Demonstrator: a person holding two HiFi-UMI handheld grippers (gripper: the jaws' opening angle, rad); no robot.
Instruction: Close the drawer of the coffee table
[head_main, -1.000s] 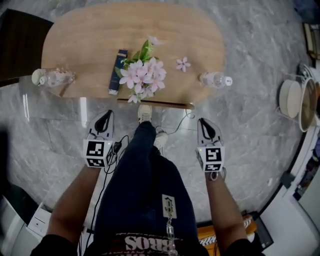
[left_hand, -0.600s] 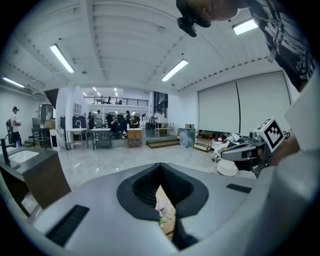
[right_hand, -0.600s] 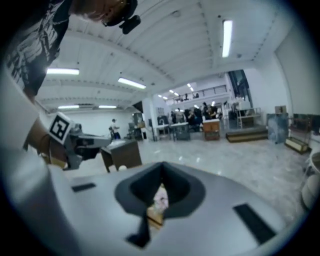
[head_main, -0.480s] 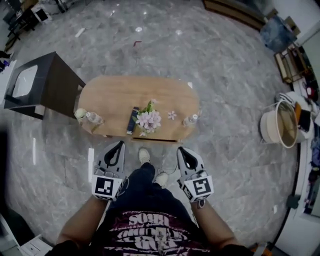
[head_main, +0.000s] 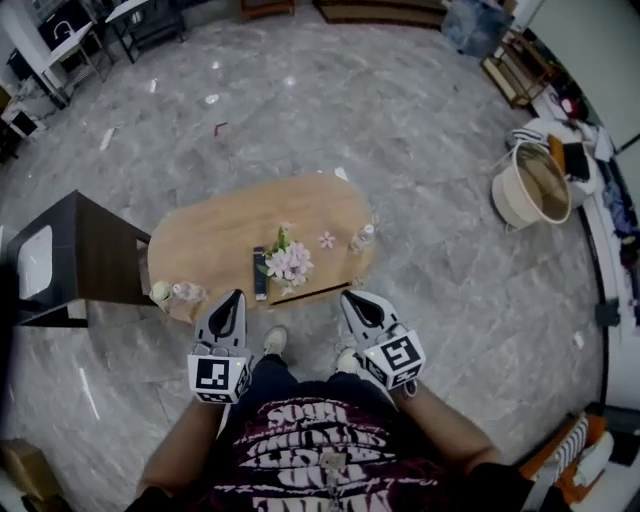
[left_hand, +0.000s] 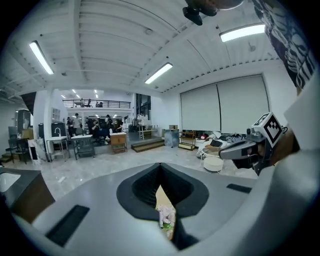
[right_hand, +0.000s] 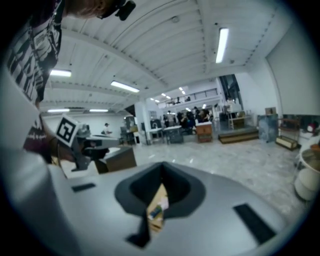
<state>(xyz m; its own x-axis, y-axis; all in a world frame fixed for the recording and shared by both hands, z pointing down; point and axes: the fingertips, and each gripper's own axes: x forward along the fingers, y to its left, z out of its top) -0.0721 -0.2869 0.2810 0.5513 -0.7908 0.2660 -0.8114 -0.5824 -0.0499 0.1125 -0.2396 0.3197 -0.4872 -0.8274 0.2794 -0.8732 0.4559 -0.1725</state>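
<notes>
The oval wooden coffee table (head_main: 230, 240) stands on the marble floor ahead of my feet. On it are pink flowers (head_main: 288, 262), a dark slim box (head_main: 260, 272) and two clear bottles (head_main: 362, 238) (head_main: 182, 292). A thin dark strip, the drawer front (head_main: 322, 291), shows under the table's near edge; how far it stands out I cannot tell. My left gripper (head_main: 236, 297) (left_hand: 161, 167) and right gripper (head_main: 348, 297) (right_hand: 161, 169) are held high above the near edge, both shut and holding nothing. Only a sliver of the table top shows between each pair of jaws.
A dark side cabinet (head_main: 85, 265) with a white top stands left of the table. A round cream tub (head_main: 535, 185) and shelving sit at the right. Desks and people are far across the hall (left_hand: 90, 130). My shoes (head_main: 274, 341) are near the table's front.
Both grippers and the head view have risen well away from the table, which now looks smaller and farther off. Both grippers look shut throughout.
</notes>
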